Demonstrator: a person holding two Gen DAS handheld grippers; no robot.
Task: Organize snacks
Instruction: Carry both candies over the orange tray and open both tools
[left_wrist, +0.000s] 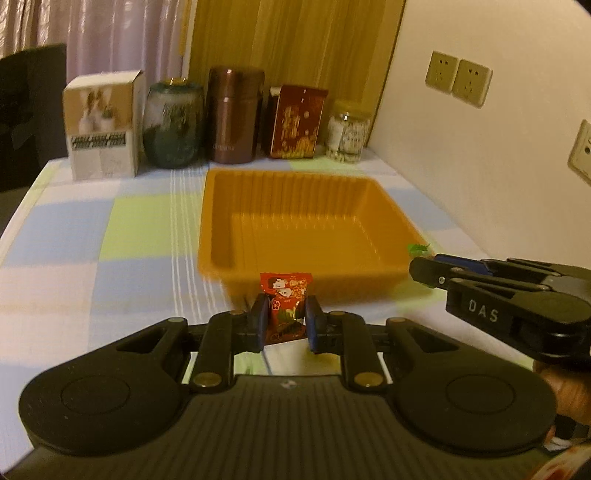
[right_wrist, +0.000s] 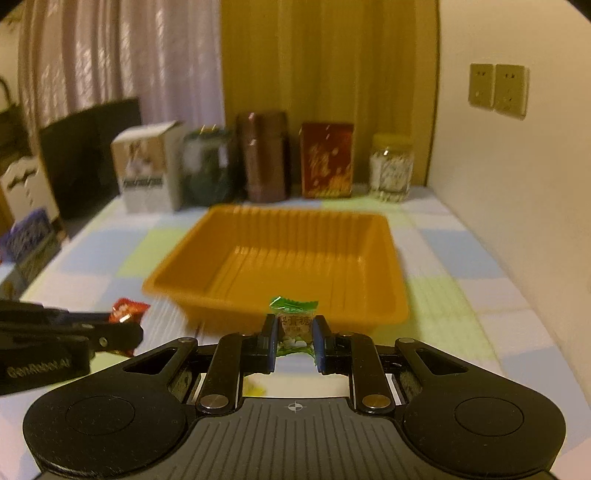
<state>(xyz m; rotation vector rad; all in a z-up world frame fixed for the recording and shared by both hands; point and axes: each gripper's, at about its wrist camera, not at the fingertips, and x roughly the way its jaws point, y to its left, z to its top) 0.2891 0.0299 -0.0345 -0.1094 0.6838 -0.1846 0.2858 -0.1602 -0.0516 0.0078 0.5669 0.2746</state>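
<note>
An orange plastic tray (left_wrist: 303, 258) (right_wrist: 207, 295) lies empty on the checked tablecloth, just beyond both grippers. My left gripper (left_wrist: 286, 314) is shut on a red candy packet (left_wrist: 286, 295), held above the cloth before the tray's near rim. My right gripper (right_wrist: 295, 326) is shut on a green-topped candy packet (right_wrist: 293, 314), also lifted before the near rim. In the left wrist view the right gripper (left_wrist: 421, 271) comes in from the right with the green candy's tip (left_wrist: 417, 249) showing. In the right wrist view the left gripper (right_wrist: 129, 332) holds the red candy (right_wrist: 127, 310) at the left.
Along the table's back edge stand a white carton (left_wrist: 101, 125), a dark green jar (left_wrist: 173, 125), a brown flask (left_wrist: 232, 114), a red box (left_wrist: 295, 123) and a clear jar (left_wrist: 347, 133). A wall with sockets (left_wrist: 458, 77) borders the right side. A black chair (right_wrist: 88, 147) stands at the left.
</note>
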